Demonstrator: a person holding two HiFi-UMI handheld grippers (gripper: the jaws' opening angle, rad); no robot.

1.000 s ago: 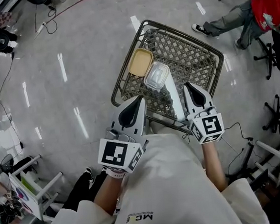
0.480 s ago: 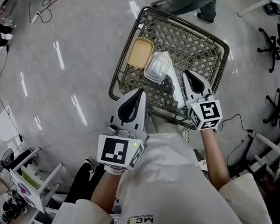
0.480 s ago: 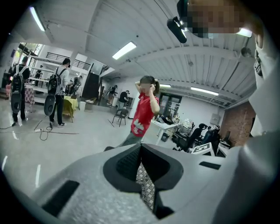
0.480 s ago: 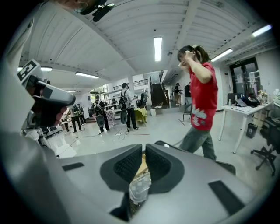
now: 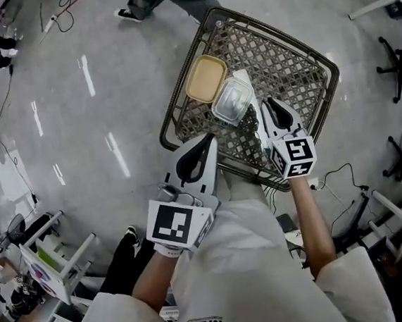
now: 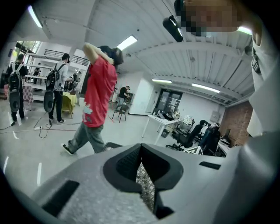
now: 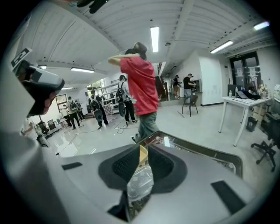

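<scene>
Risks, as I judge them. The left gripper [image 5: 210, 140], jaws pressed together on nothing, hangs over the near-left rim of the basket [image 5: 183, 78]. A tip could snag in the open lattice and drag the basket across the glossy floor [image 5: 78, 133]. A person [image 6: 98, 87] in a red top is mid-stride just beyond the far-left corner and could knock it. In the basket's far-left part, the tan tub [image 5: 206, 78] touches the clear tub [image 5: 233, 101], so a nudge to 1 shifts both. The right gripper [image 5: 265, 103], empty, jaws only a narrow slit apart, sits just right of the clear tub. That slit looks too thin to take its wall.

The basket is a dark metal frame with diamond weave and rounded corners. The tan tub is matte, shallow and a rounded rectangle. The clear tub is thin, glinting plastic. The 2 grippers have smooth grey shells and black ribbed pads.
</scene>
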